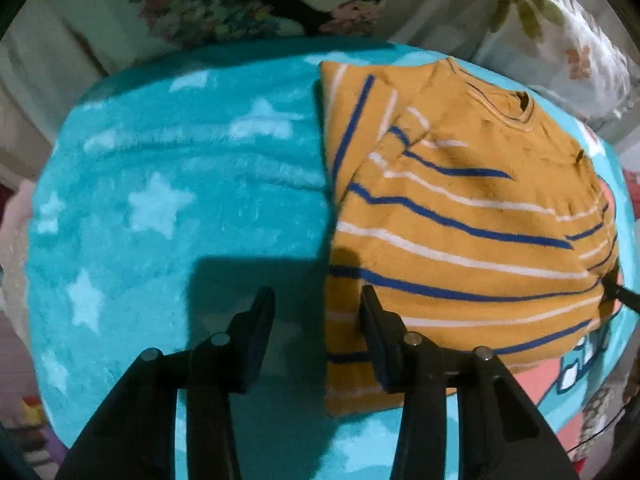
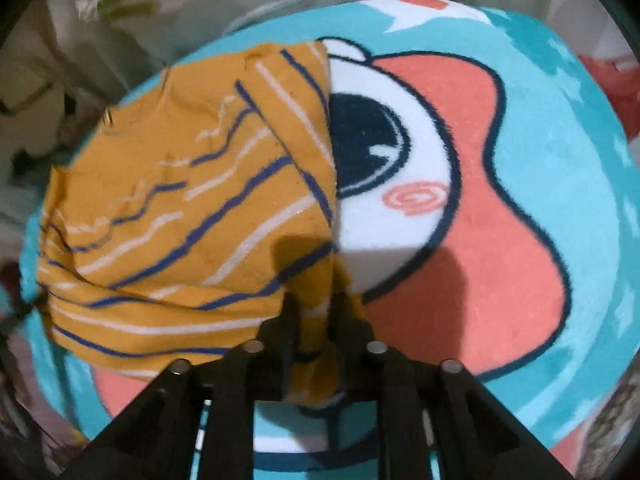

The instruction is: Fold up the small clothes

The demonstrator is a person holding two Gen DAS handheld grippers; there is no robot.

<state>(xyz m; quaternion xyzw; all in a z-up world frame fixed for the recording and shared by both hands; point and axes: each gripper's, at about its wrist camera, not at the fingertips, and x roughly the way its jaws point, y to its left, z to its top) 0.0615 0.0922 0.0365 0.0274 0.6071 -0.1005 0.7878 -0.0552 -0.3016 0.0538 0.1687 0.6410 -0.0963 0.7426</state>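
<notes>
A small mustard-yellow shirt (image 1: pixel 460 216) with blue and white stripes lies on a turquoise fleece blanket (image 1: pixel 180 200), its left side and sleeve folded inward, collar at the far end. My left gripper (image 1: pixel 318 304) is open and empty, hovering over the shirt's near left edge, one finger over the cloth and one over the blanket. In the right wrist view my right gripper (image 2: pixel 314 308) is shut on the shirt's (image 2: pixel 180 220) near right hem corner, with cloth bunched between the fingers. A dark tip of the right gripper shows at the shirt's right edge in the left wrist view (image 1: pixel 618 290).
The blanket has white stars on the left and a cartoon figure with a big eye (image 2: pixel 368 144) and coral patches (image 2: pixel 480 280) on the right. Floral bedding and pillows (image 1: pixel 560 32) lie beyond the blanket's far edge.
</notes>
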